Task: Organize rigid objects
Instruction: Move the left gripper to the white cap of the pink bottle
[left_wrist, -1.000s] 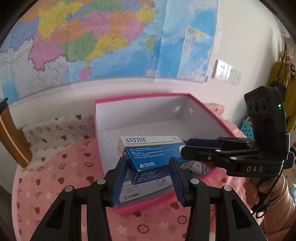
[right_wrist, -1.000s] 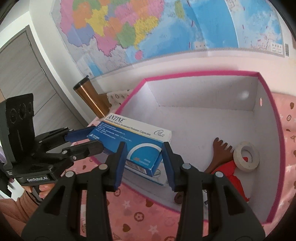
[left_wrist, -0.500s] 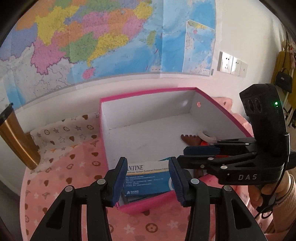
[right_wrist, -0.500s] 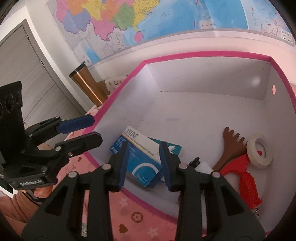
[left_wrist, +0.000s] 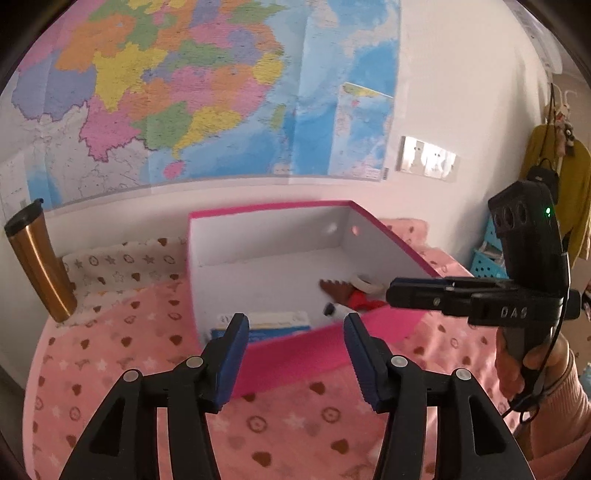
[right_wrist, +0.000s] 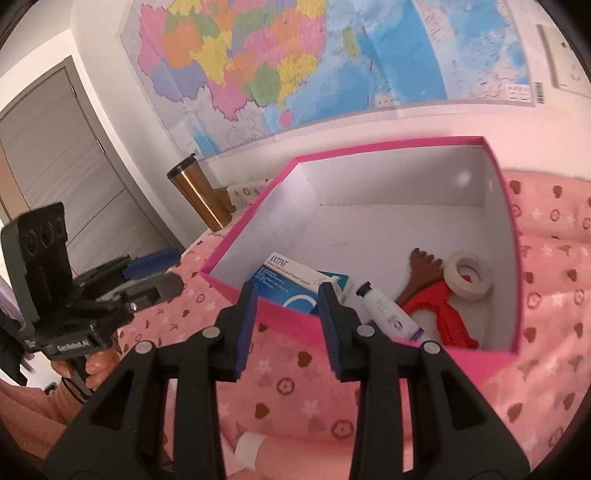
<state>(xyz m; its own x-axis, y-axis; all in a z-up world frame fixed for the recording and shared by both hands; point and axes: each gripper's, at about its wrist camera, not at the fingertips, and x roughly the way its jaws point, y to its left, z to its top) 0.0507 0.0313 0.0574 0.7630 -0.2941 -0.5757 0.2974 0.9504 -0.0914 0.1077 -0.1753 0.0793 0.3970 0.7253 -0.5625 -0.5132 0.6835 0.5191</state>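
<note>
A pink box (right_wrist: 509, 236) with white inside walls holds a blue and white ANTINE medicine carton (right_wrist: 291, 275), a white tube (right_wrist: 388, 310), a brown wooden fork (right_wrist: 424, 273), a red plastic piece (right_wrist: 447, 314) and a roll of white tape (right_wrist: 467, 275). The box (left_wrist: 288, 350) and carton (left_wrist: 273, 326) also show in the left wrist view. My left gripper (left_wrist: 295, 354) is open and empty, just in front of the box's near wall. My right gripper (right_wrist: 286, 325) is open and empty, above the near rim; it shows from the side in the left wrist view (left_wrist: 417, 297).
The box rests on a pink patterned cloth (left_wrist: 122, 354). A copper-coloured tumbler with a black lid (left_wrist: 37, 262) stands at the left by the wall. A large map (left_wrist: 207, 92) covers the wall behind. A grey door (right_wrist: 55, 155) is at far left.
The ANTINE carton was held between both grippers above the box; it now lies inside the box. Both grippers have opened and drawn back toward the near side.
</note>
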